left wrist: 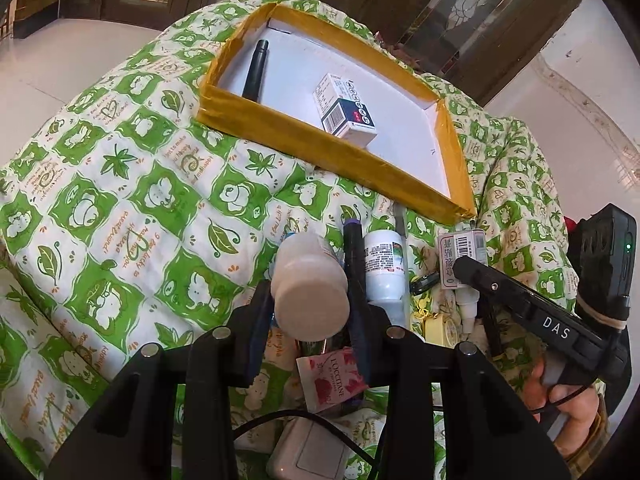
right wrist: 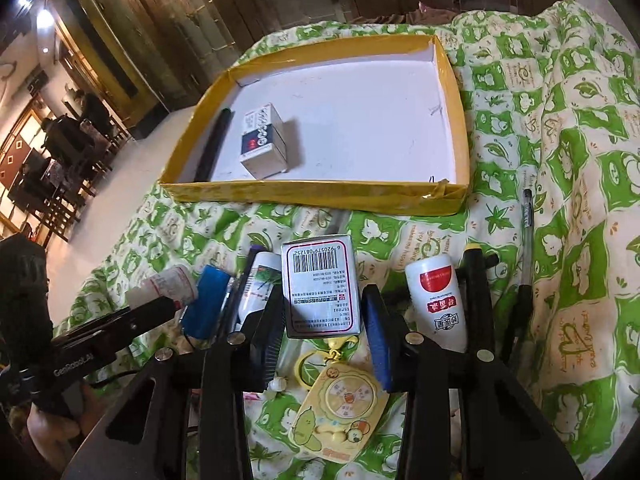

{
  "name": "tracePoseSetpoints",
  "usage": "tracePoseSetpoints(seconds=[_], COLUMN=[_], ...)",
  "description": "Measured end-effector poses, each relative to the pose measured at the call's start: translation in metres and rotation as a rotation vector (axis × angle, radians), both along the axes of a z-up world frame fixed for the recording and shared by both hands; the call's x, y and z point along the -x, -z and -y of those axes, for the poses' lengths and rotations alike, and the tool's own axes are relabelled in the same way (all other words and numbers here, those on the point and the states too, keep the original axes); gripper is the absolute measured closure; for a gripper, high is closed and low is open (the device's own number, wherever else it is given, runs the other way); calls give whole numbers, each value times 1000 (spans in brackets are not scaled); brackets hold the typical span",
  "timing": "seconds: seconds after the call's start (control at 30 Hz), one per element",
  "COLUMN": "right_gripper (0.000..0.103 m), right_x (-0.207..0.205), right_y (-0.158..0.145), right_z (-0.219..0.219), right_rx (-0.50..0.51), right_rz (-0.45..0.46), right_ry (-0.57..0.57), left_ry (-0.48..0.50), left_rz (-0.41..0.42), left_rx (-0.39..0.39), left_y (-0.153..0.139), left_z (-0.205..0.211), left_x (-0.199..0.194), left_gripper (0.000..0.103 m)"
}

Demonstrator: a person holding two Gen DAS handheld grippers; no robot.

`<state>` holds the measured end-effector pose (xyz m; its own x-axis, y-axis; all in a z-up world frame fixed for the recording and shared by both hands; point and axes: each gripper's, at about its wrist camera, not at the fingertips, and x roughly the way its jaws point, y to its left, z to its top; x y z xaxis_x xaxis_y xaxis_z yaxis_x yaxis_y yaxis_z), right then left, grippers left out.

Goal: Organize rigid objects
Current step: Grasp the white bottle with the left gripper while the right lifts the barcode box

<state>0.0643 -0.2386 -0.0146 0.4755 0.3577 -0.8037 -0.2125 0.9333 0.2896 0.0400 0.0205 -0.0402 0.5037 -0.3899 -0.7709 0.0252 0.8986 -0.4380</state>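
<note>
My left gripper (left wrist: 310, 300) is shut on a plain white bottle (left wrist: 310, 280), held above the green patterned quilt (left wrist: 120, 200). My right gripper (right wrist: 323, 300) is shut on a small white box with a barcode (right wrist: 322, 292); the box (left wrist: 460, 252) also shows in the left wrist view. Beyond both stands a yellow-rimmed tray (left wrist: 320, 152) (right wrist: 312, 192) with a white floor. In it lie a black marker (left wrist: 256, 72) (right wrist: 212, 144) and a blue-and-white carton (left wrist: 348, 108) (right wrist: 264, 144).
On the quilt near the grippers lie a white bottle with a red label (right wrist: 436, 300), a green-labelled bottle (left wrist: 384, 264), a blue object (right wrist: 208, 304), a yellow keychain toy (right wrist: 340, 412), a pink sachet (left wrist: 334, 380) and a clear pen (right wrist: 527, 216). The quilt drops off at the left.
</note>
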Motion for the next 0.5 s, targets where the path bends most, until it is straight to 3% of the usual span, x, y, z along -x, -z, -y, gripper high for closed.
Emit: tracePoseSetpoints(seconds=[0.5], right_gripper=[69], right_x=[2], right_y=[-1], right_z=[-2], right_rx=[7], right_rz=[14], right_ry=[-3], left_ry=[-18], left_rz=[76], left_rx=[31], left_y=[-12], left_z=[-10], left_x=[9], left_gripper=[70])
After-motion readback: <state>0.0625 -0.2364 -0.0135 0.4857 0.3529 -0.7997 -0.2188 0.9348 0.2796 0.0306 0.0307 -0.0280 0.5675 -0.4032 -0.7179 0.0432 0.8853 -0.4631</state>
